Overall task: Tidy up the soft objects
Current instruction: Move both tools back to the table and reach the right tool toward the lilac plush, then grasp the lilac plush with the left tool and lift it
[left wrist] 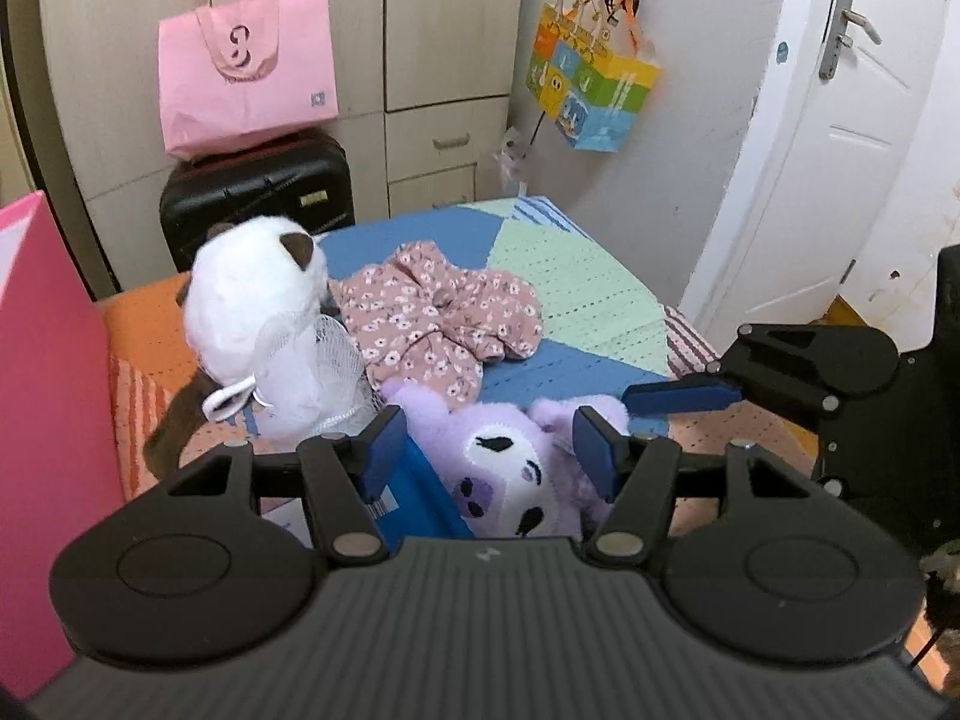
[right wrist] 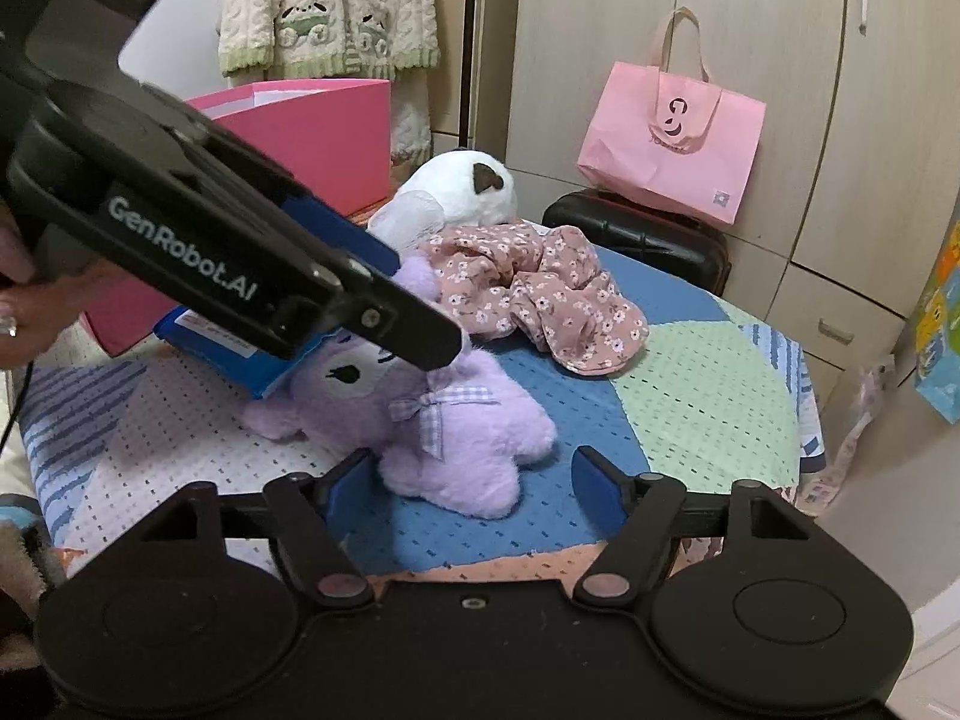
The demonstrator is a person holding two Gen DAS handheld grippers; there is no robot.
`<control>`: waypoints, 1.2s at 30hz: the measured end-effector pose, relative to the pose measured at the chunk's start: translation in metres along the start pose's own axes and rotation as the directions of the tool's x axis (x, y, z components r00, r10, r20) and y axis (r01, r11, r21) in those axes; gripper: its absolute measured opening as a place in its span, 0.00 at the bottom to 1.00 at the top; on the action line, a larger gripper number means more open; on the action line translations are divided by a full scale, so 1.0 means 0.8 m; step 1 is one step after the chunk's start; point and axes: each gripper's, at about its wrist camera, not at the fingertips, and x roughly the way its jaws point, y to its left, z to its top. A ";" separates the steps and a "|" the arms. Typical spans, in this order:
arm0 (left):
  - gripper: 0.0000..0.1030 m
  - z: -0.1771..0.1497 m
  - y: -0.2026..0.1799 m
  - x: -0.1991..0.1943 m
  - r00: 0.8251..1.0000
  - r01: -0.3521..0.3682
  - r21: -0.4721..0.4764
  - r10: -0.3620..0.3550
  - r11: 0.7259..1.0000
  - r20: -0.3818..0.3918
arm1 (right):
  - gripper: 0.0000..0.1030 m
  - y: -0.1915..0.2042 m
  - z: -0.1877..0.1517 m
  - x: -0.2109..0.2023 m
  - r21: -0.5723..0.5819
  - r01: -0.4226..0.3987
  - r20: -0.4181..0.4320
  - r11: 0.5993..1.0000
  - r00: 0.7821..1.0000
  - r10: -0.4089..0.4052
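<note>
A patchwork bedspread (right wrist: 690, 396) lies before pale wardrobes (right wrist: 750, 60).

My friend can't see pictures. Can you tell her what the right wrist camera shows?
A fluffy purple plush toy lies on a patchwork bedspread, with the open right claw reaching around its feet and the left claw over its head. Behind it sit a floral cloth, a white plush and a pink box.

Two plush toys, white (left wrist: 252, 306) and purple (left wrist: 510, 474), one floral garment (left wrist: 438, 312), one pink box (right wrist: 312, 138)
</note>
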 end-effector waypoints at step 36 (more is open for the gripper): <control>0.81 -0.040 -0.036 0.000 0.999 0.035 0.015 -0.035 0.999 -0.021 | 0.84 0.042 -0.022 -0.009 0.064 0.101 0.064 0.993 0.992 -0.105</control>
